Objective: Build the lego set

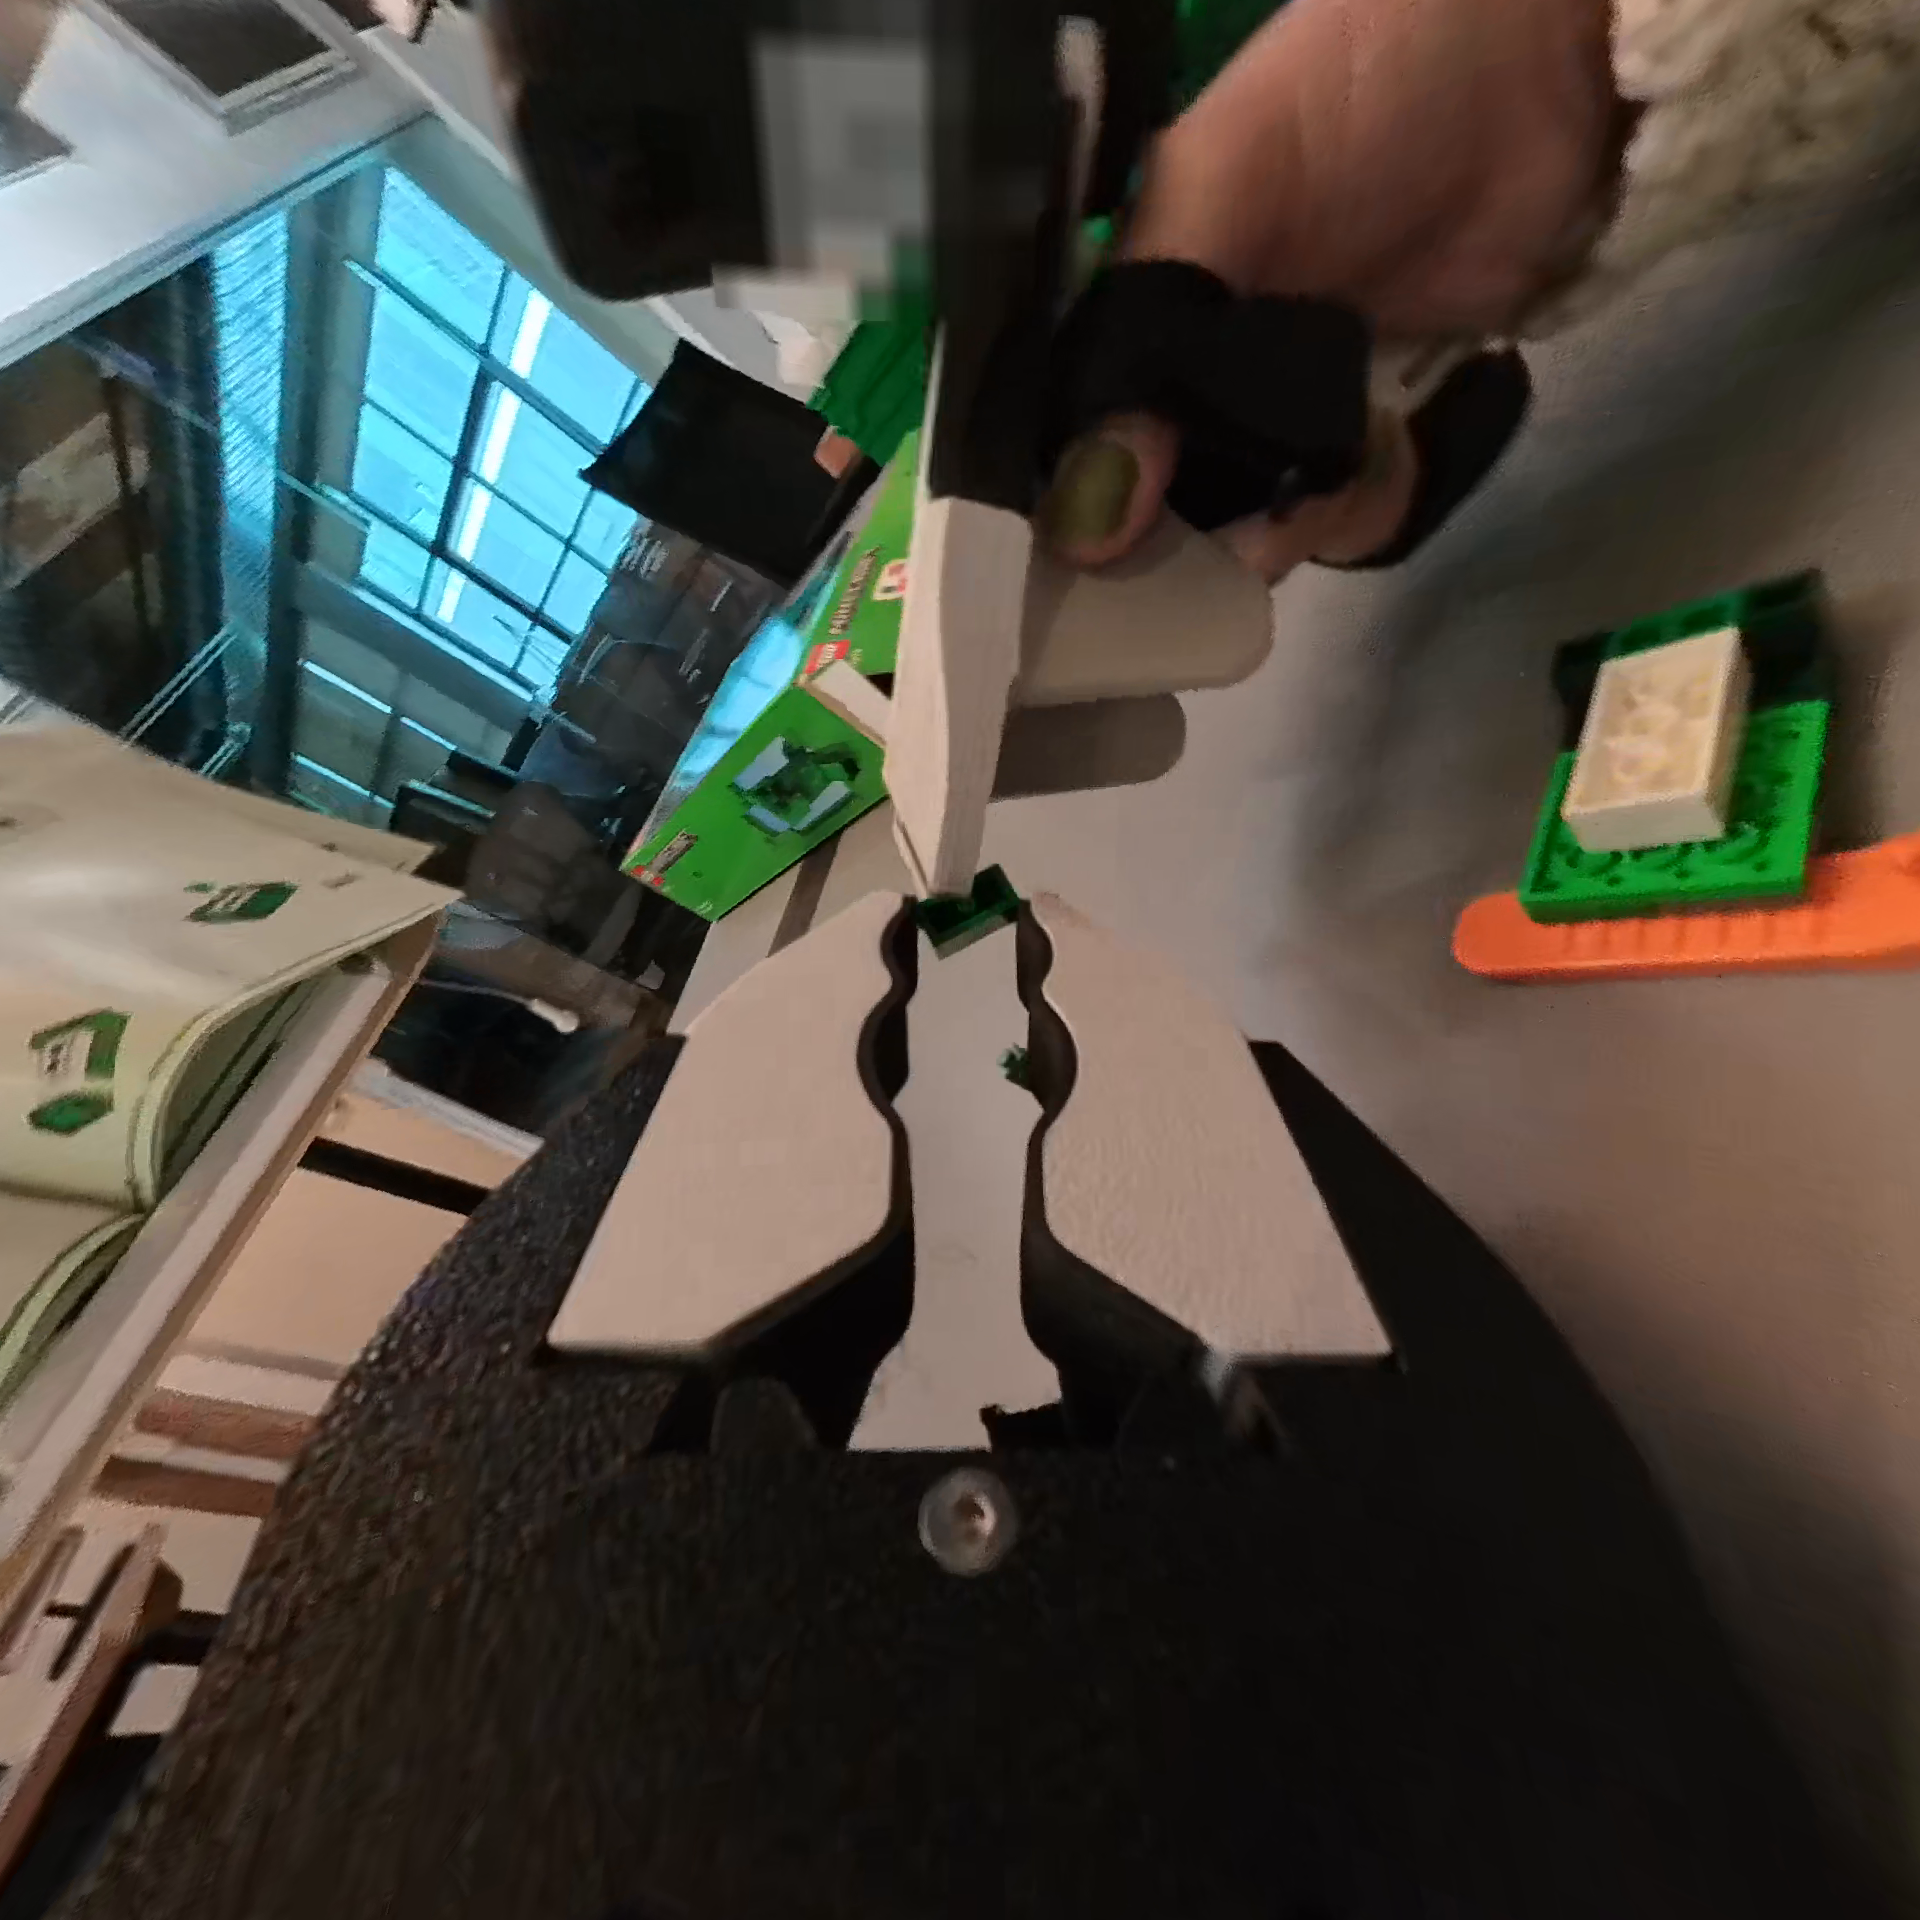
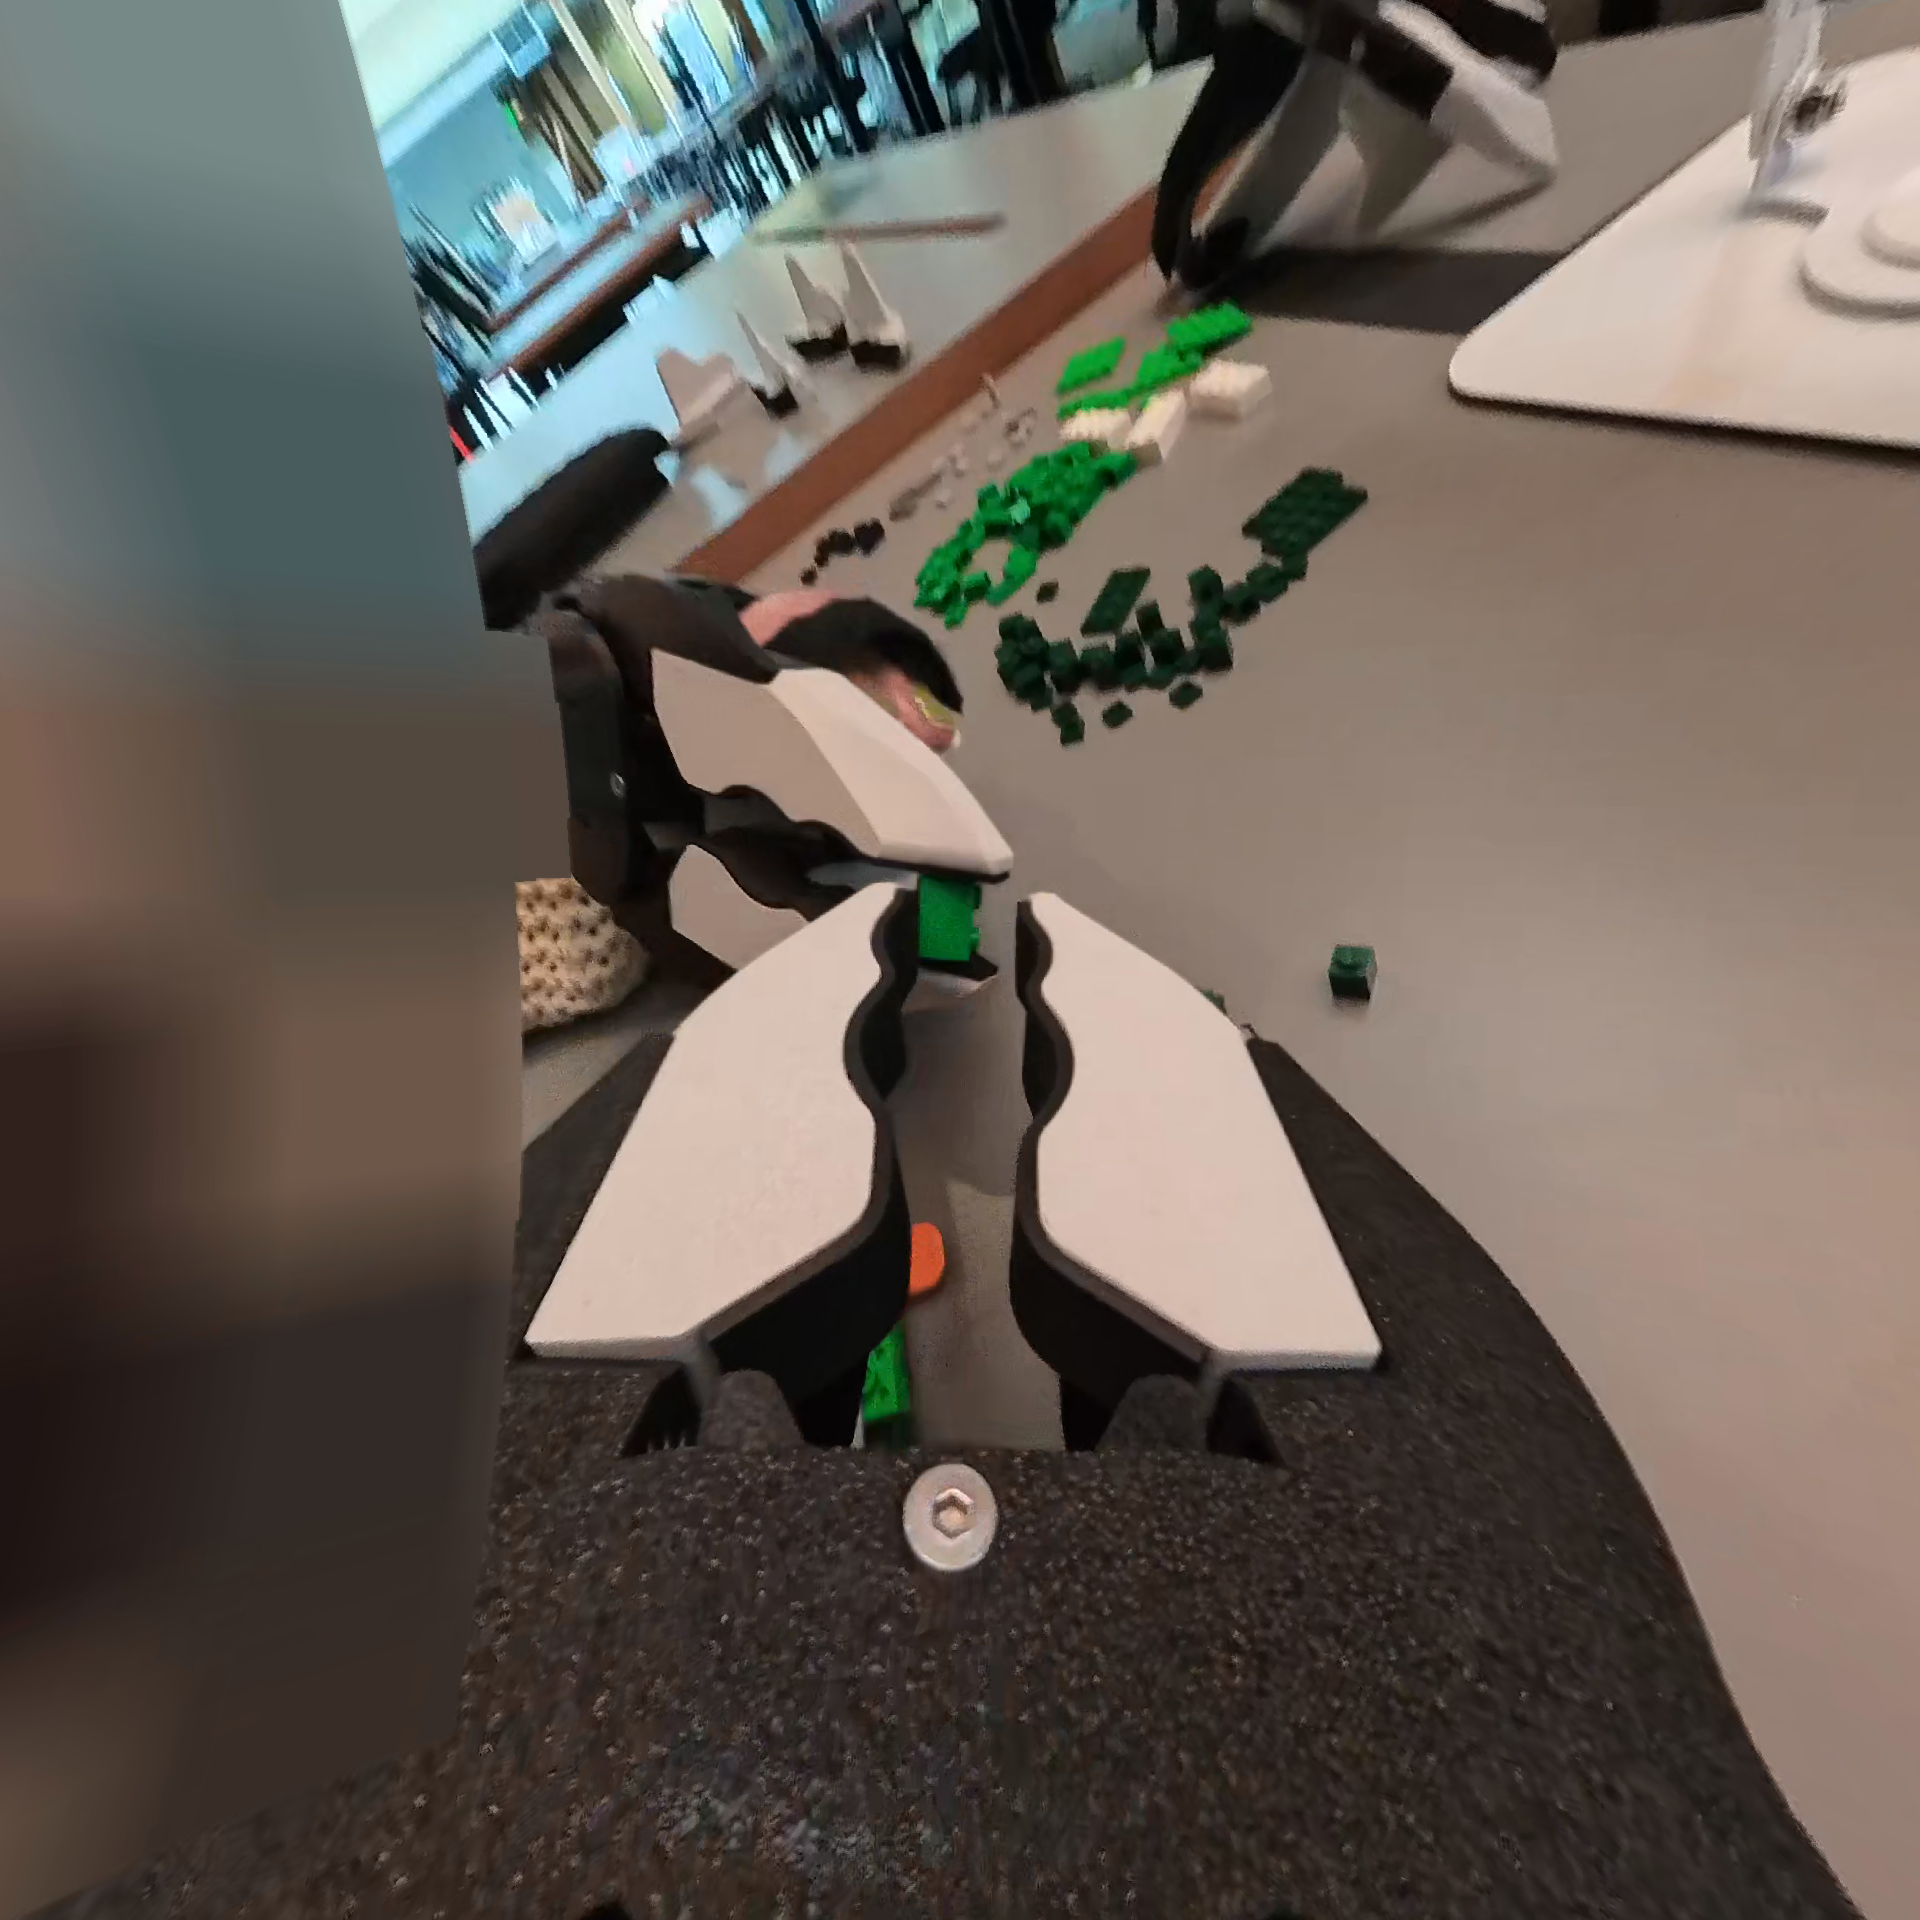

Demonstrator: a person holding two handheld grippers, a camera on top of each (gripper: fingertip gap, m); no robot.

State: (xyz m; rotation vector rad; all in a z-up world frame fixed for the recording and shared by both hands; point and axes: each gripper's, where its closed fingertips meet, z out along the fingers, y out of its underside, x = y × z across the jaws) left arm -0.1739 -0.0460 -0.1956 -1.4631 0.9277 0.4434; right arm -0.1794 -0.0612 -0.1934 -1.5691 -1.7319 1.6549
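Two grippers, left gripper and right gripper, pinch one green brick.

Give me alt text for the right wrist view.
Two white-fingered grippers meet tip to tip around a small green lego piece above a grey table. Loose green, white and black bricks lie scattered beyond, one dark green brick apart.

We could not tell whether the left gripper truly gripped the small green brick; the orange tool ran off the right edge.
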